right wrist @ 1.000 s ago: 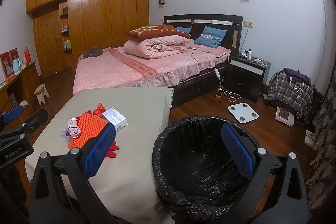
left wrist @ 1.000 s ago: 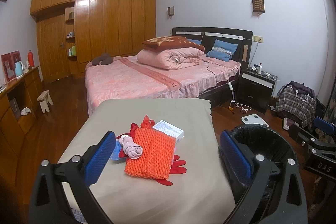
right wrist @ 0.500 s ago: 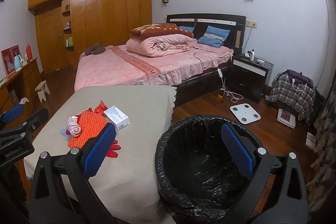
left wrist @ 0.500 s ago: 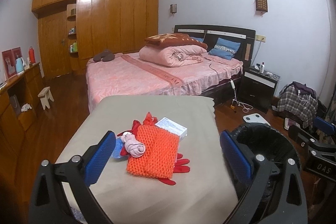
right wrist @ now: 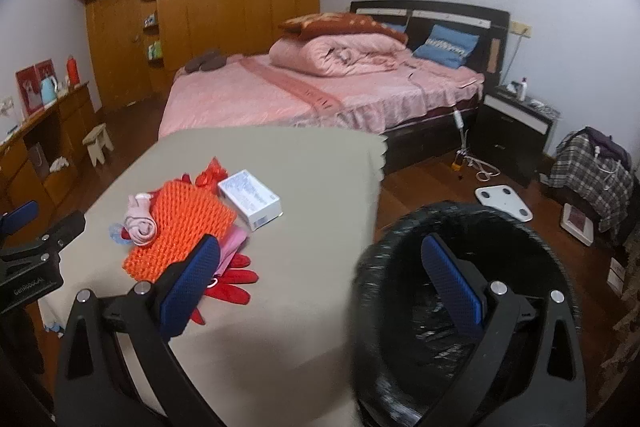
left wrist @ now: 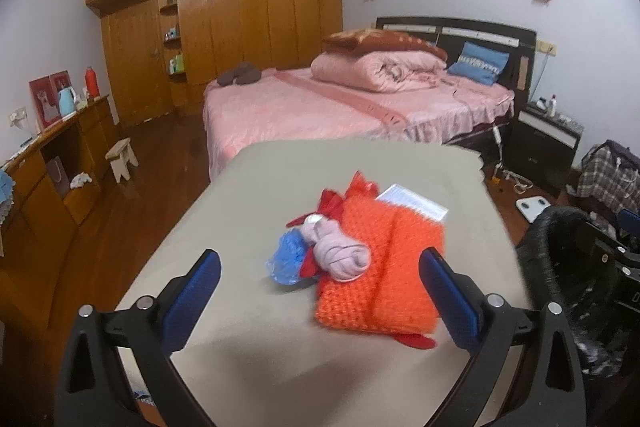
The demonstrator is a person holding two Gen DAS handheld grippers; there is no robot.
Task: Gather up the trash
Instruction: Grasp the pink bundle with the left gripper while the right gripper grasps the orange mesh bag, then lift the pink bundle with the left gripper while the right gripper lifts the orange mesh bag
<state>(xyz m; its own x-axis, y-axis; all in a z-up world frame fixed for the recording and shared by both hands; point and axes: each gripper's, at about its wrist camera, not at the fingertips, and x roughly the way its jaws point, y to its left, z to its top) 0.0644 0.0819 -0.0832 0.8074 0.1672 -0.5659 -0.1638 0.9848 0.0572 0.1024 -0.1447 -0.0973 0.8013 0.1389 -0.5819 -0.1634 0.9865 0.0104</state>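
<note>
Landmark: the beige cloth-covered table (left wrist: 248,211) (right wrist: 304,227).

Left of the table: a low wooden sideboard (left wrist: 60,163) along the wall, bearing a light-blue kettle (left wrist: 67,99) and a red bottle (left wrist: 91,82); a small white wooden stool (left wrist: 122,159) stands on the dark wood floor between sideboard and table.

Above the near end of the table: the left gripper (left wrist: 320,291), jaws spread wide, nothing between its blue pads. It hovers just short of the trash pile, not touching it.

On the table, toward its left-centre: the pile. A crumpled blue plastic wrapper (left wrist: 286,261) lies at its left edge, touching a rolled pale-pink cloth bundle (left wrist: 338,251) (right wrist: 140,221). The bundle rests on an orange knitted mesh pad (left wrist: 384,267) (right wrist: 180,227). Red gloves (right wrist: 232,281) poke out beneath the pad. A white rectangular carton (right wrist: 250,199) (left wrist: 414,205) lies at the pad's far right corner, touching it.

Beyond the table: a bed with a pink bedspread (right wrist: 320,95).

Right of the table, close against its edge: a round bin lined with a black plastic bag (right wrist: 460,287) (left wrist: 560,267). The right gripper (right wrist: 320,279) hangs with jaws released and empty, one pad over the table, the other over the bin's mouth.
</note>
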